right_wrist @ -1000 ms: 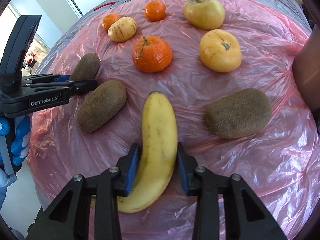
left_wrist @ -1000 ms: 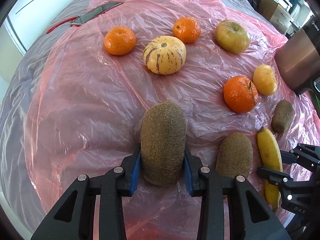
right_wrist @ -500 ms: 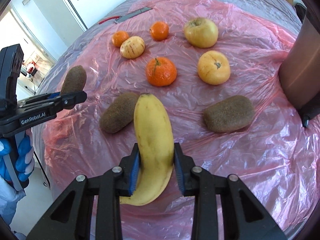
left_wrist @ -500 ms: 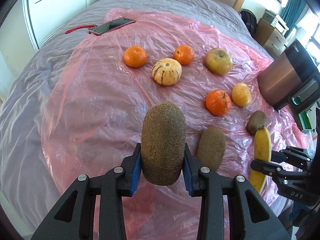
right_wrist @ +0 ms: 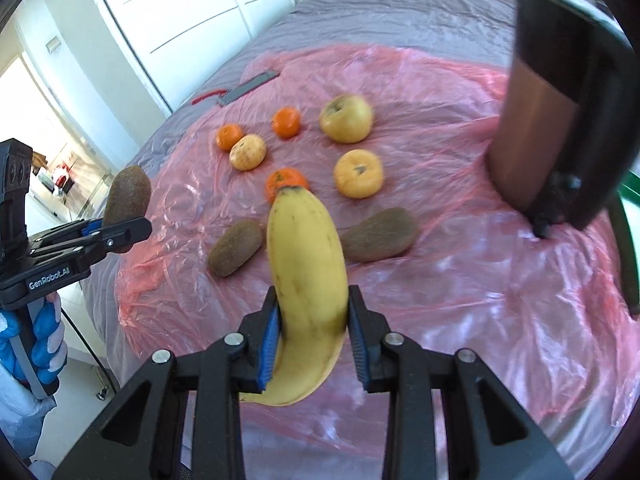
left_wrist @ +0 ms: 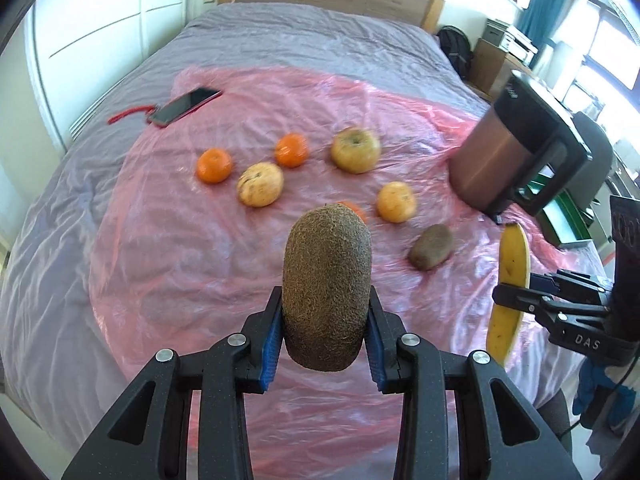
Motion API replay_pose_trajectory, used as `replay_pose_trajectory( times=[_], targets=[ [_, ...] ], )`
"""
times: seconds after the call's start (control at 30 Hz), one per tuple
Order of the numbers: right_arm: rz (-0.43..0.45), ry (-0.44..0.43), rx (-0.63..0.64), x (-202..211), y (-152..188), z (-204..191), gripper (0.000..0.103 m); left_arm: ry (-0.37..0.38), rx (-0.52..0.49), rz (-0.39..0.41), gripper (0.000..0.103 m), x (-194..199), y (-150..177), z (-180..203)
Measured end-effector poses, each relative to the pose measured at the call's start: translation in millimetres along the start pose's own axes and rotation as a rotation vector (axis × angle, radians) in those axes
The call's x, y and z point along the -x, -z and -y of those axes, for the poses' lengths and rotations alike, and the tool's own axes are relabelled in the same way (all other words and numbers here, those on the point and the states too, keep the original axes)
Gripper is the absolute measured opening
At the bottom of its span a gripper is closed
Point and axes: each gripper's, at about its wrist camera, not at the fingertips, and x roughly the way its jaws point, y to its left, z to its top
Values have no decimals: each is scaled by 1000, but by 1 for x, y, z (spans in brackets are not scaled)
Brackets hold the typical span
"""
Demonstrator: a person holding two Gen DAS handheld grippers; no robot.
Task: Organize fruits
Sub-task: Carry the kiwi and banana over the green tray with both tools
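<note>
My left gripper (left_wrist: pixel 326 332) is shut on a brown kiwi (left_wrist: pixel 326 288) and holds it high above the pink plastic sheet (left_wrist: pixel 160 240); it shows at the left of the right wrist view (right_wrist: pixel 120 232). My right gripper (right_wrist: pixel 314 332) is shut on a yellow banana (right_wrist: pixel 308 264), also lifted; the banana shows at the right of the left wrist view (left_wrist: pixel 510 292). On the sheet lie two kiwis (right_wrist: pixel 236 246) (right_wrist: pixel 380 234), three mandarins (right_wrist: pixel 286 122), a striped melon (right_wrist: pixel 248 152), a green apple (right_wrist: pixel 346 118) and a yellow fruit (right_wrist: pixel 359 173).
A copper and black kettle (left_wrist: pixel 516 152) stands at the sheet's right edge. A phone (left_wrist: pixel 186 106) with a red cord lies at the far left on the grey bed cover. A wardrobe is on the left, shelves and a window on the right.
Both grippers have risen and pulled back from the sheet, carrying the kiwi and the banana. The fruits on the sheet look smaller and farther away.
</note>
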Motion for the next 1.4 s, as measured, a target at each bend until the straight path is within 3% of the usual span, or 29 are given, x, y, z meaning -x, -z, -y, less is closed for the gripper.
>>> replay_pose_trajectory(
  times=[0.37, 0.73, 1.07, 1.23, 1.4],
  targets=[
    [132, 93, -110, 84, 7, 85, 0, 118, -165, 39, 32, 28, -33, 108],
    [240, 216, -241, 160, 21, 193, 0, 245, -341, 9, 32, 19, -60, 242],
    [282, 308, -360, 179, 23, 310, 0, 371, -440, -85, 32, -36, -84, 376],
    [284, 352, -414, 169, 21, 372, 0, 365, -456, -128, 32, -82, -98, 420],
    [266, 410, -439, 148, 15, 422, 0, 313, -466, -169, 32, -135, -101, 444]
  ],
)
